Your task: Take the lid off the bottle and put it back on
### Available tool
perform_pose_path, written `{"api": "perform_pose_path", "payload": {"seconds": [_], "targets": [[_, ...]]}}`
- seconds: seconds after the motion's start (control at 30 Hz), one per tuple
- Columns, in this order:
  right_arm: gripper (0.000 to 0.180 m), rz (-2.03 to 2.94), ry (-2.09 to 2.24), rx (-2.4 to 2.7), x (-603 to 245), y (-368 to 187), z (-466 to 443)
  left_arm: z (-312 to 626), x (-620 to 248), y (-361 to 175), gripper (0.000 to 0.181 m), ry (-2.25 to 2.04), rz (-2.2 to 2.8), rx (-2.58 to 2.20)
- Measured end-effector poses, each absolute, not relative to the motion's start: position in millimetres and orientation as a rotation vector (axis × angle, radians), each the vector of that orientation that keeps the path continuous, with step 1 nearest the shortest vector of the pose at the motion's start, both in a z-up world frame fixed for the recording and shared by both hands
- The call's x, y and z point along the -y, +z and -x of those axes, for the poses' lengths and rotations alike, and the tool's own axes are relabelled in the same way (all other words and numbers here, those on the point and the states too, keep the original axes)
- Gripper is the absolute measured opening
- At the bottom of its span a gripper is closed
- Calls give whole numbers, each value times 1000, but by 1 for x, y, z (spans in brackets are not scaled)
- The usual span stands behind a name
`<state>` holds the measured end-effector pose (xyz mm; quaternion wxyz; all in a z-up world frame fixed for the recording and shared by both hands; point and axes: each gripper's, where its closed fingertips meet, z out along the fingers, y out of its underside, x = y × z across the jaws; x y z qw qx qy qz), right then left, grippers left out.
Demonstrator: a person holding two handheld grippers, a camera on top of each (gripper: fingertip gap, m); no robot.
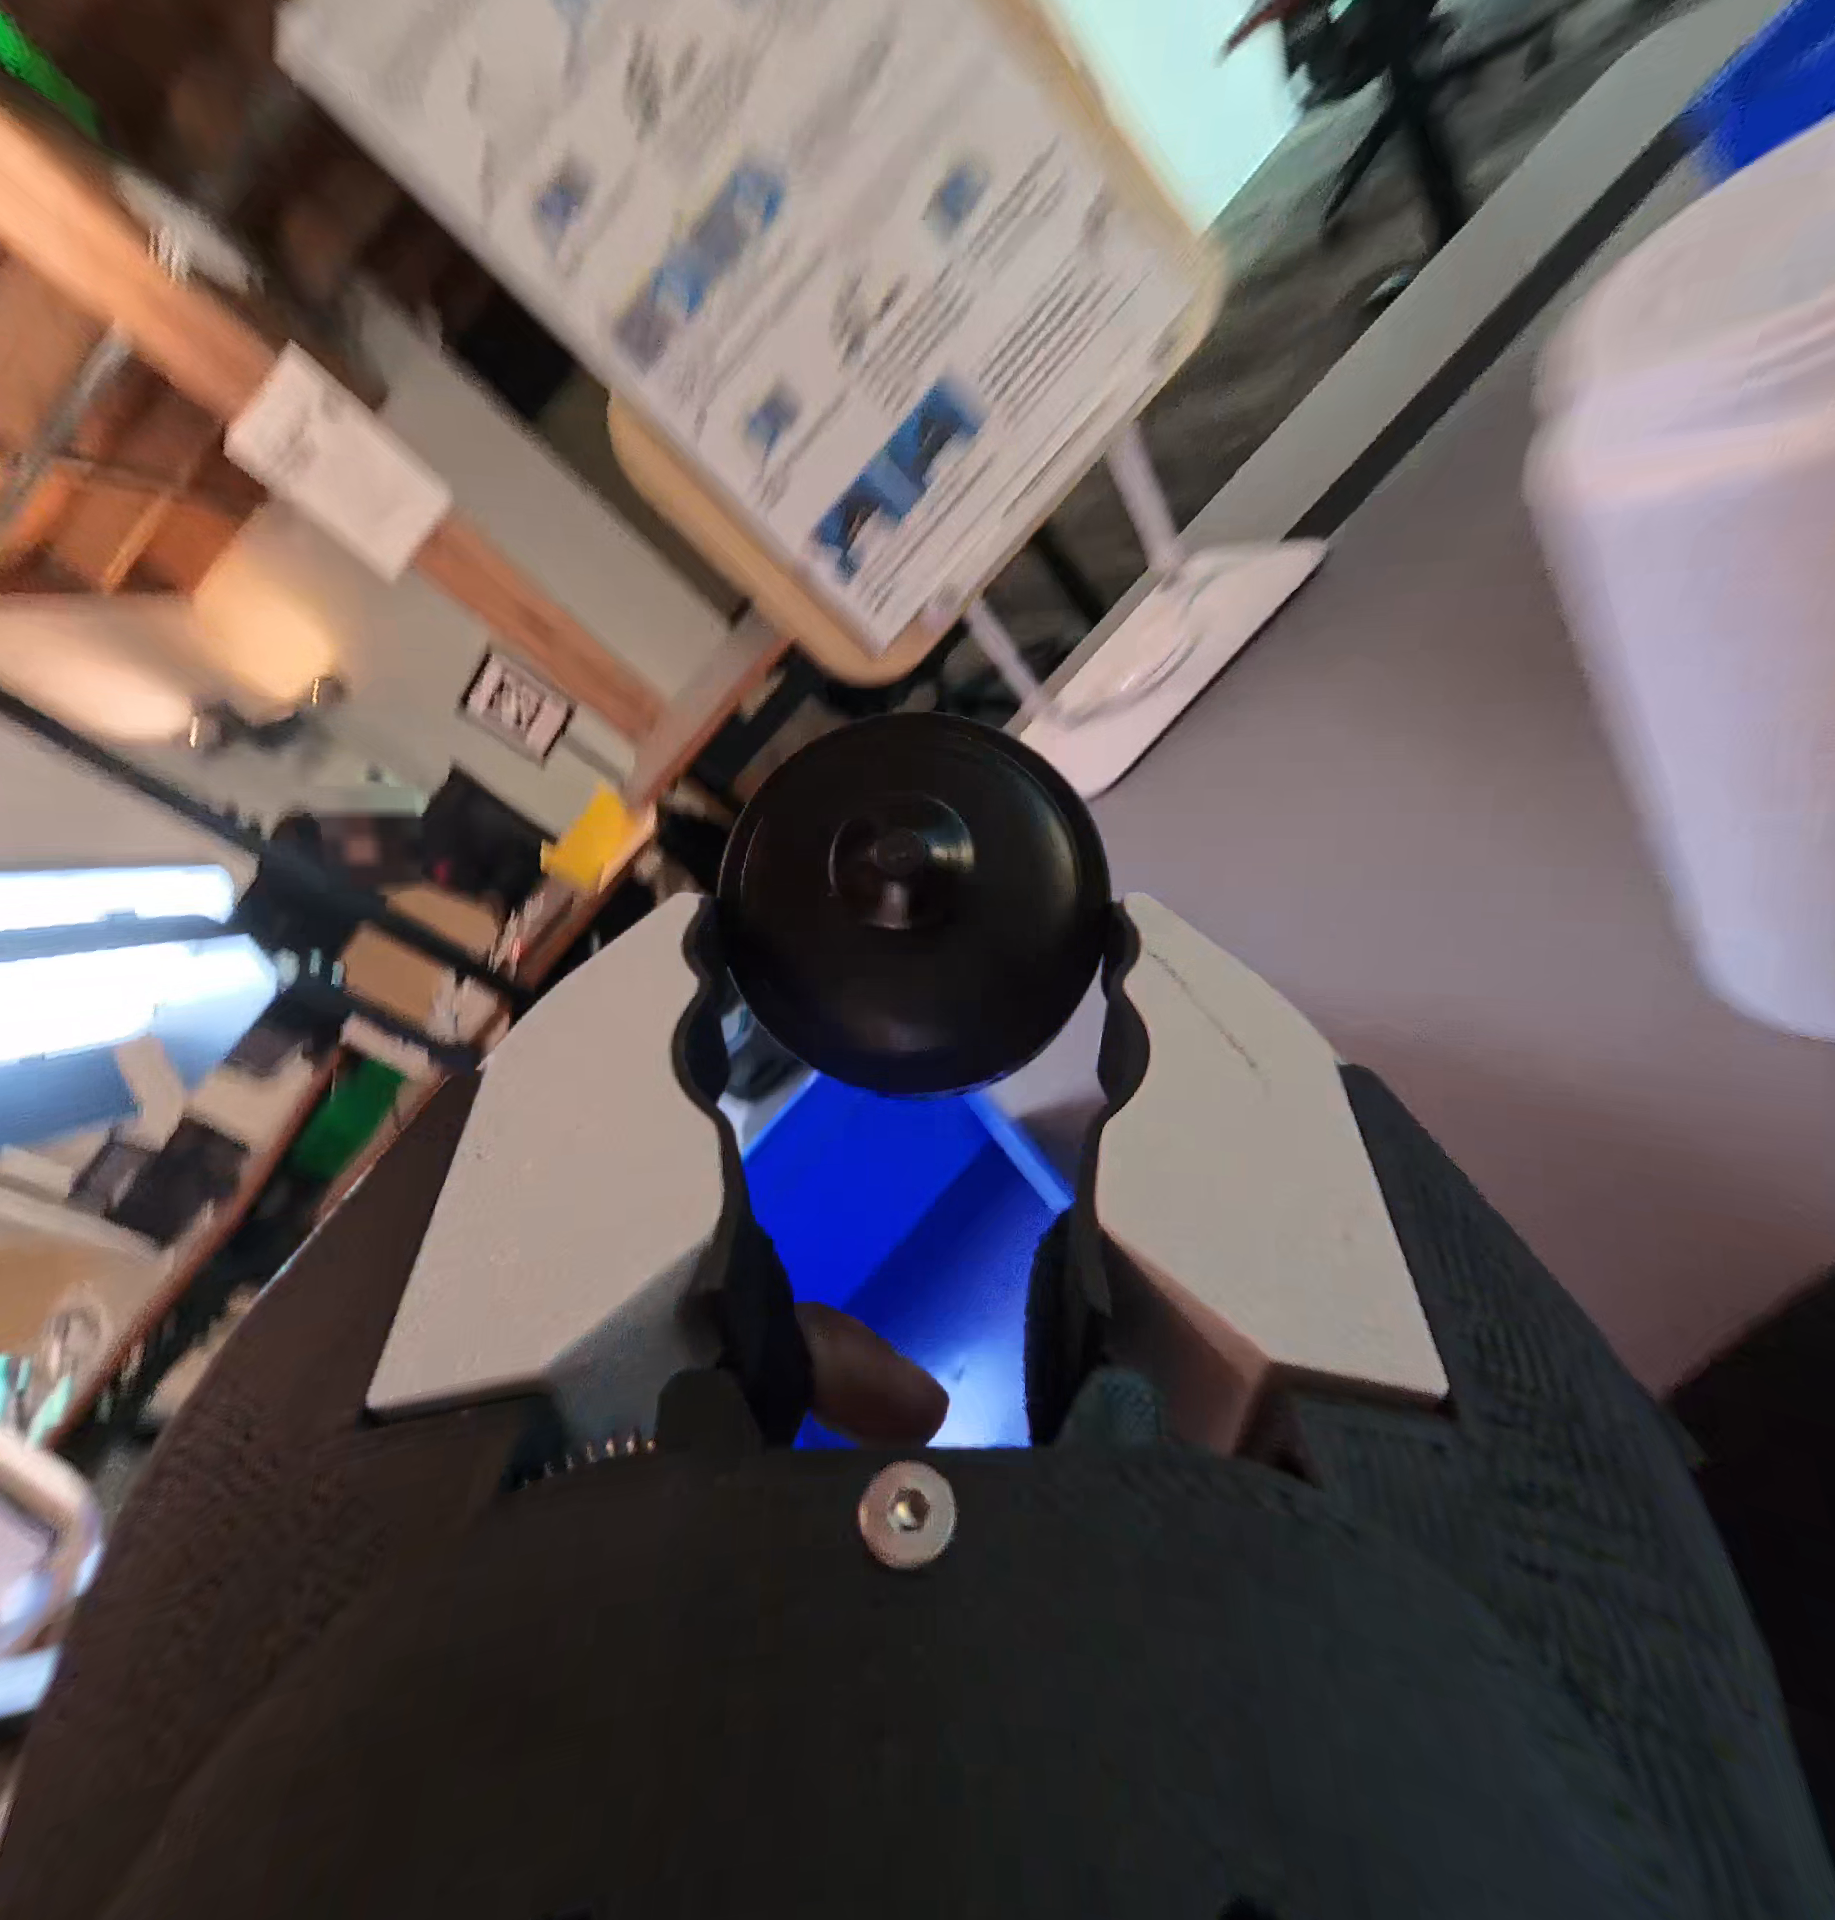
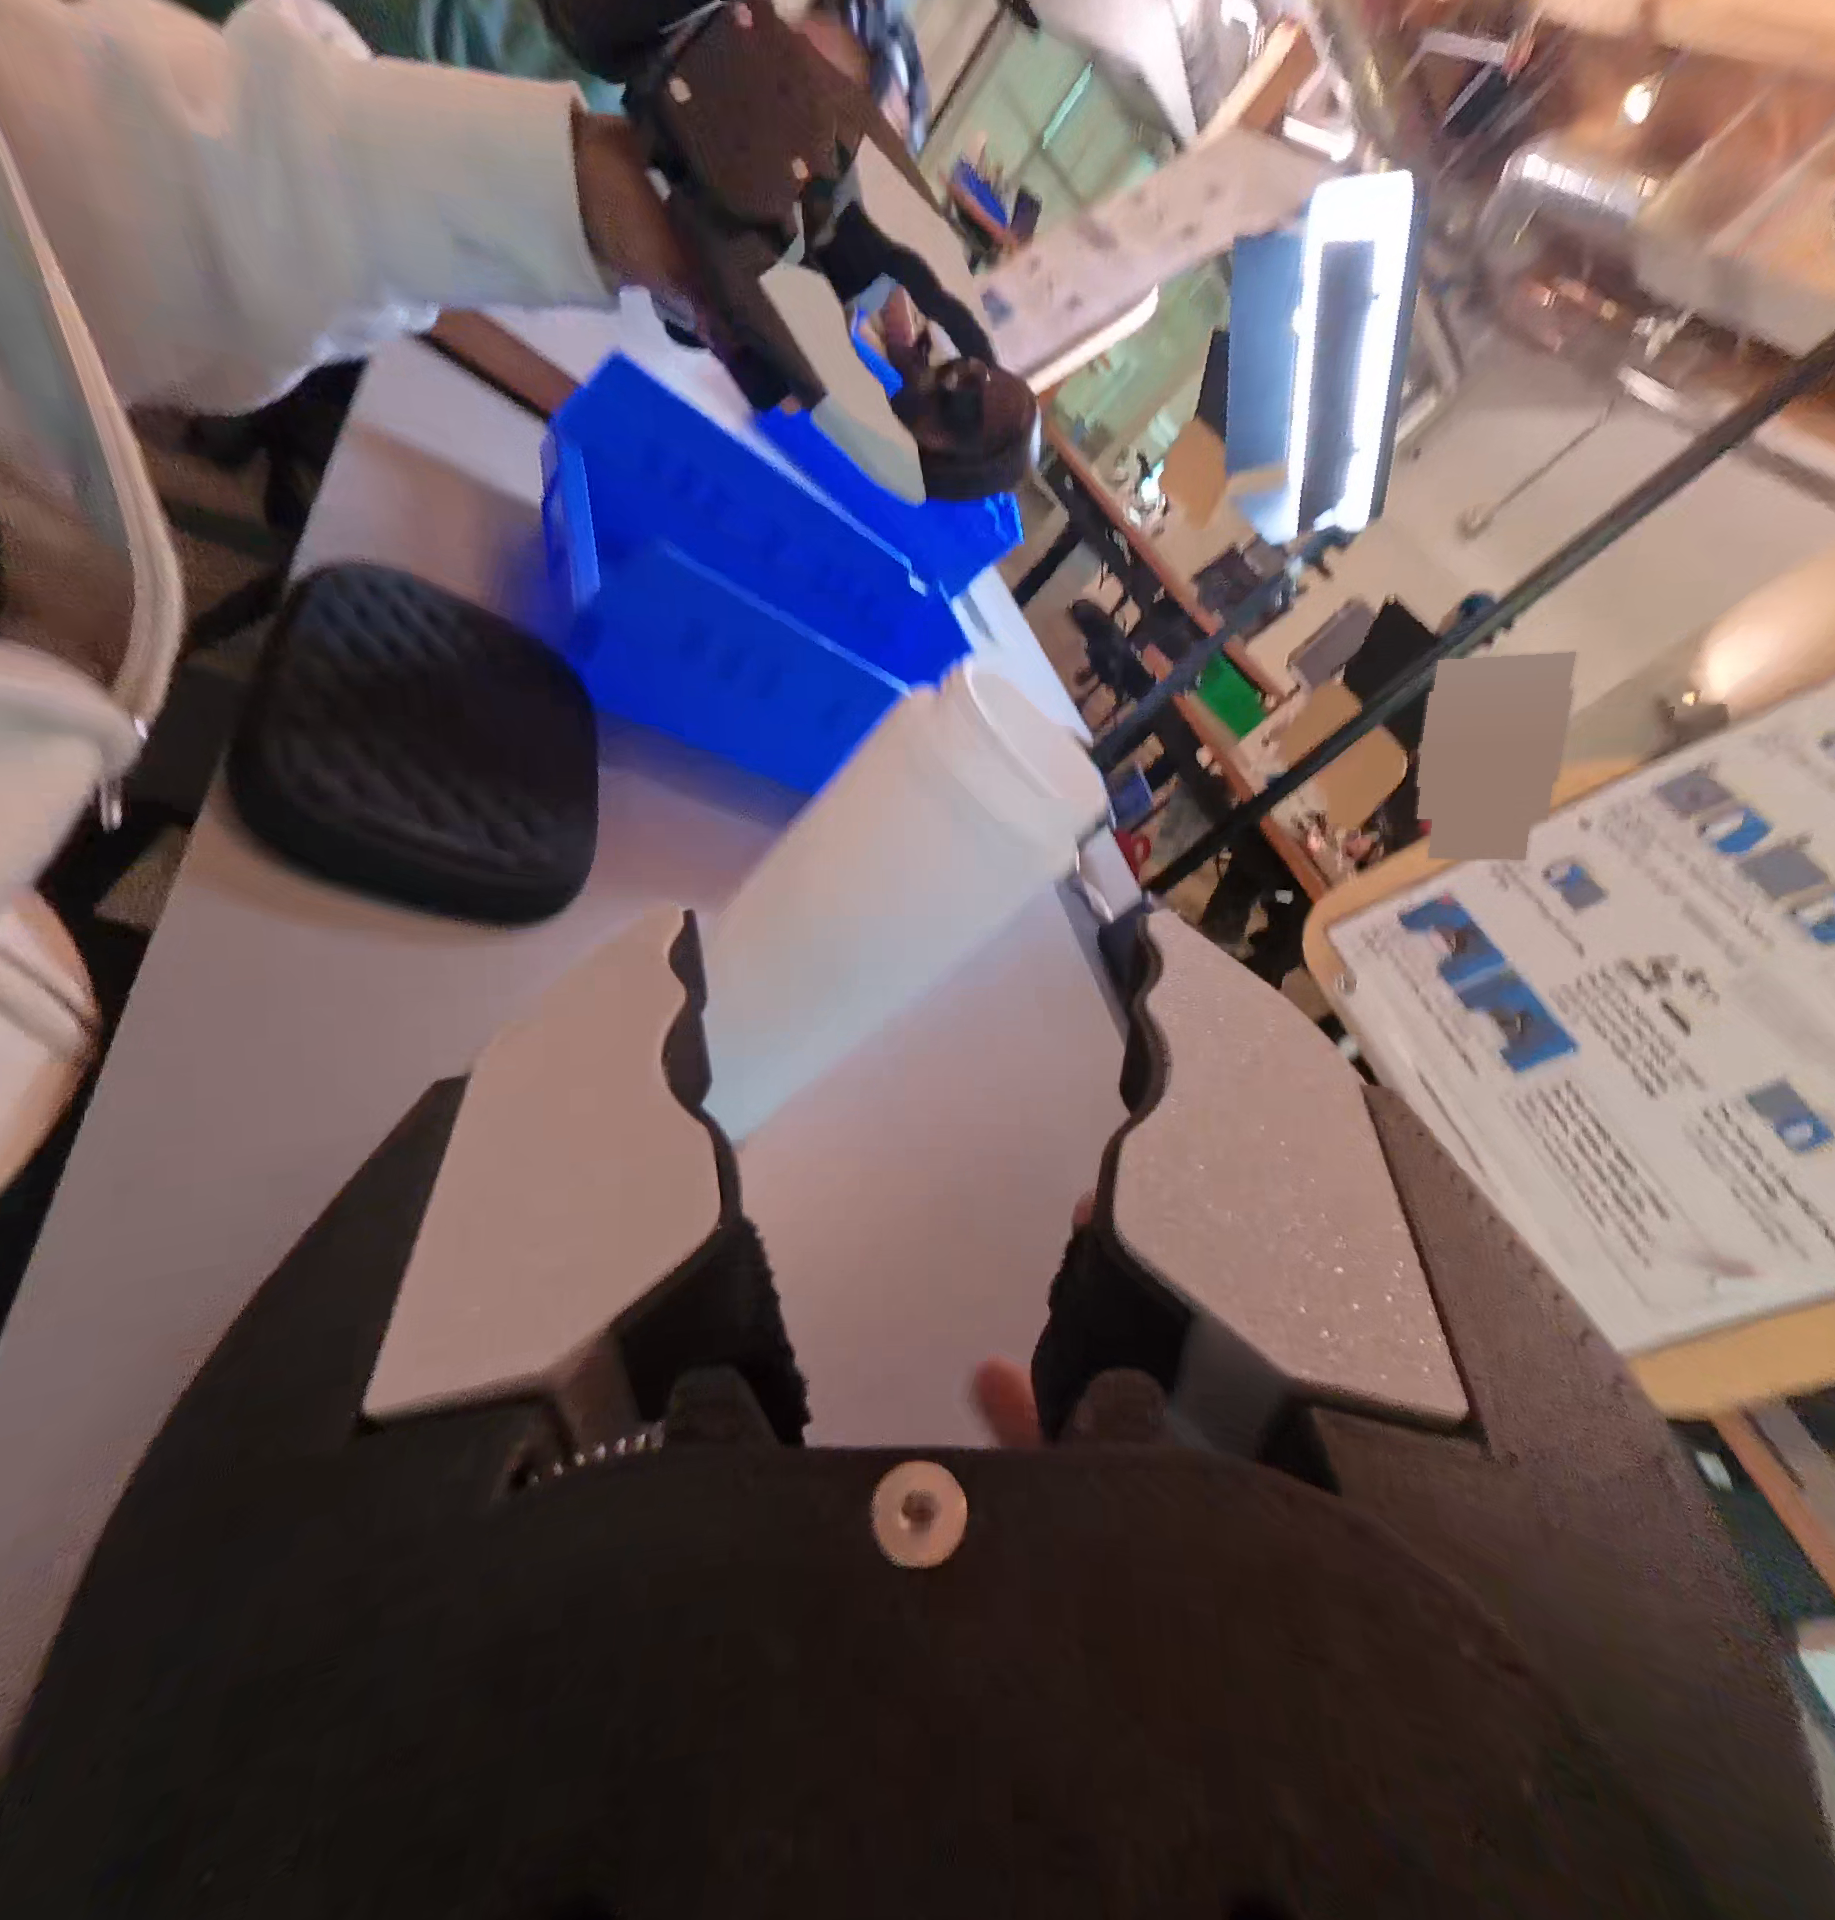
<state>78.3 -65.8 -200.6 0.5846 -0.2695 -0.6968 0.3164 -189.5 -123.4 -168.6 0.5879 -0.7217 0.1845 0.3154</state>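
Black lid [image 1: 913, 904] pinched in left claw [image 1: 911, 935]; right claw [image 2: 918, 997] spread beside bottle [image 2: 892, 883].

Left gripper [image 1: 911, 935] clamped on a round black lid [image 1: 913, 904], blue bin [image 1: 923, 1247] below the fingers, white bottle [image 1: 1723, 644] on the grey table [image 1: 1412, 935], blurred instruction sheet [image 1: 788, 291] behind

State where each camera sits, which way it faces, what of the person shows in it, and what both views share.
Left wrist view: on the left gripper, looking along its fingers at the black lid they clamp, tilted over the table; a fingertip shows.
Right wrist view: on the right gripper, open, facing the white bottle across the table; a sleeve shows, holding the other gripper.
Shared: lid, bottle, blue bin, instruction board.
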Motion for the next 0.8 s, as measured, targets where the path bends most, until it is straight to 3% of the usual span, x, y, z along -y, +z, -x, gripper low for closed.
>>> {"api": "perform_pose_path", "payload": {"seconds": [0.23,0.8], "targets": [[95,462,787,1782,121,-185,-33,56,138,-169,70,586,1566,-858],[69,214,534,1925,135,-188,-1,-13,130,-185,70,433,1485,-1187]]}}
